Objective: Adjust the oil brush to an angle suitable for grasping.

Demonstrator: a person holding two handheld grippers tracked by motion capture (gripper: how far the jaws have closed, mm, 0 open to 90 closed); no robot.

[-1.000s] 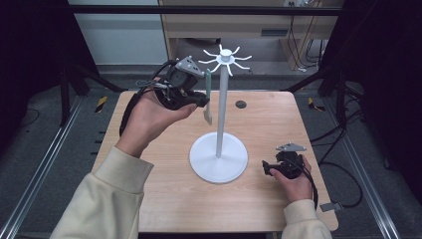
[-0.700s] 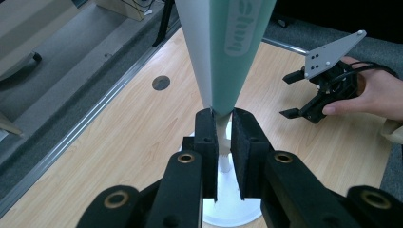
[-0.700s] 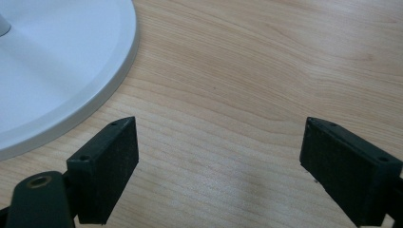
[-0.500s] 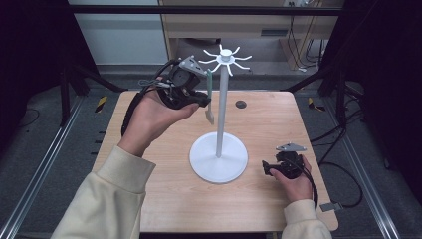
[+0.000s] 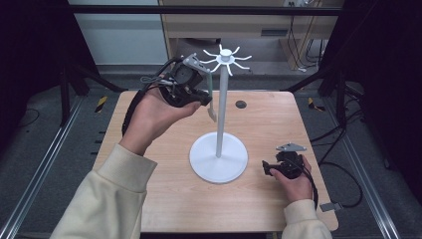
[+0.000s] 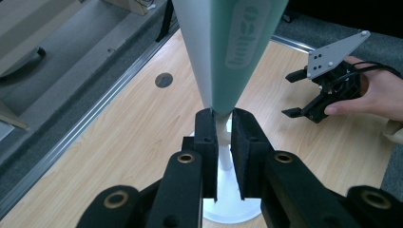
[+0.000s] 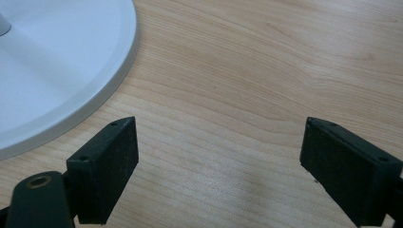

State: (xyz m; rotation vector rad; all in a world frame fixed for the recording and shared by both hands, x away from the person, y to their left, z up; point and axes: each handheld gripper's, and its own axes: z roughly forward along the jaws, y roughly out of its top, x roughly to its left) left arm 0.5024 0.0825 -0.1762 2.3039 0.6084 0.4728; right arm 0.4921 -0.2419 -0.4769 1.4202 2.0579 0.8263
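Sleeves come in from the near edge of the table, both cream. Landmark for everything: the white stand, round base mid-table, thin pole straight up, ring of hooks at the top.

Nearest, to the right of the stand's base & a bit nearer than it: right hand resting low on the wood w/ the right gripper pointing toward the base. Jaws spread wide, nothing between them; in the right gripper view its pads frame bare wood grain, w/ the base's rim at upper left, close but apart.

Farther in, left of the pole & up near hook height: left hand raised well off the table, holding the left gripper. Its jaws are clamped on the narrow end of a tool, mint-green & white, flat, w/ raised lettering I can't read. Looks like a spatula or similar, can't say for sure. From above the tool hangs just left of the pole, top end up by the hooks, lower end clear of the base. Whether it's touching a hook – can't tell. In the left gripper view the pole stands right behind the pinched end.

Beyond the stand: small dark round hole in the tabletop, to the pole's right. Past the far edge, grey floor & a wooden cabinet.
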